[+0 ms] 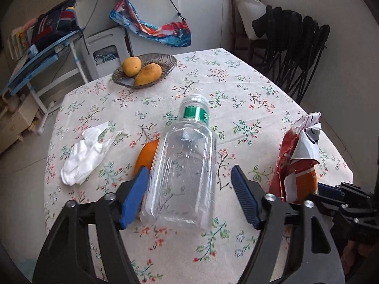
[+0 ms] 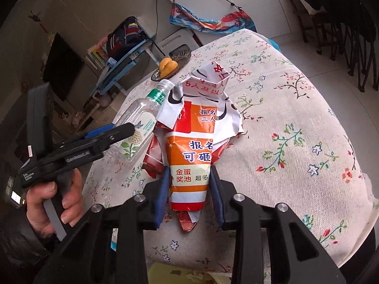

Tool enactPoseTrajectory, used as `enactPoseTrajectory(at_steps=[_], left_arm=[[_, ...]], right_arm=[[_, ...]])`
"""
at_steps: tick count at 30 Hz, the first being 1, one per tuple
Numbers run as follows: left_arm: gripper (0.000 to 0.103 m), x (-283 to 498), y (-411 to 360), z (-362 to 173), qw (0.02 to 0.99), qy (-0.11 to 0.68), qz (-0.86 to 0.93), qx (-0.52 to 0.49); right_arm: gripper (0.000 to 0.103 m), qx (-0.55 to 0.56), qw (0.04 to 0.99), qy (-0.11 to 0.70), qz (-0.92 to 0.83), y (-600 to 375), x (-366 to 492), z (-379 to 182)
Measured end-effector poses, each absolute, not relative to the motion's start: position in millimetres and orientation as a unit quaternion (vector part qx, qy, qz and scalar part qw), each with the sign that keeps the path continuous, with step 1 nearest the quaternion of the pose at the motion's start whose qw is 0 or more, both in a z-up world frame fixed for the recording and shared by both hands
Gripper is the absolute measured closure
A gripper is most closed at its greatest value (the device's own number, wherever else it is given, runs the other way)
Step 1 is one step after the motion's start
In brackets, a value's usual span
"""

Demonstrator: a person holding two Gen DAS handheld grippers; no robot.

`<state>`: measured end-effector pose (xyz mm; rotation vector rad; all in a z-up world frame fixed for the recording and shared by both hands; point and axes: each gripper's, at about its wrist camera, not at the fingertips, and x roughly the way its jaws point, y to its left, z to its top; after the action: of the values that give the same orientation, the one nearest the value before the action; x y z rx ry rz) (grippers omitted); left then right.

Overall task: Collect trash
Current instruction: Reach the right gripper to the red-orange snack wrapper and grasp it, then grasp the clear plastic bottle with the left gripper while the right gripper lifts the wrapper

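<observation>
The clear ribbed plastic bottle [image 1: 182,165] lies on the floral surface [image 1: 248,90] straight ahead between the parted fingers of my left hand-held gripper [image 1: 189,198], long axis running away from me, neck far. My right hand-held gripper [image 2: 190,196] is clamped on crumpled glossy paper [image 2: 196,142]. A soft tissue [image 1: 85,153] waits leftward.

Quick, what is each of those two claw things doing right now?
Left gripper: jaws open around the clear plastic bottle, not clamped.
Right gripper: jaws closed on the crumpled orange flyer.
</observation>
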<state>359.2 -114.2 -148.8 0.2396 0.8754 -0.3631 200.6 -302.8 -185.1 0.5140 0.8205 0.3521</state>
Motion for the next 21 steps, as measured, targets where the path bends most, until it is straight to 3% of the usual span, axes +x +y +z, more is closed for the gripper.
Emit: enactPoseTrajectory(at_steps=[2, 6, 17, 21], left_arm=[[0.048, 364, -121, -151, 0.880, 0.426, -0.173, 0.123], [0.050, 361, -128, -151, 0.878, 0.427, -0.172, 0.130], [0.049, 299, -87, -149, 0.875, 0.445, -0.161, 0.100], [0.048, 291, -84, -148, 0.873, 0.448, -0.154, 0.112]], right_arm=[[0.066, 0.241, 0.874, 0.389, 0.166, -302, 200, -183], [0.066, 0.240, 0.874, 0.387, 0.167, -301, 199, -183], [0.066, 0.198, 0.889, 0.378, 0.165, -293, 186, -172], [0.044, 0.193, 0.892, 0.378, 0.159, -288, 192, -171]])
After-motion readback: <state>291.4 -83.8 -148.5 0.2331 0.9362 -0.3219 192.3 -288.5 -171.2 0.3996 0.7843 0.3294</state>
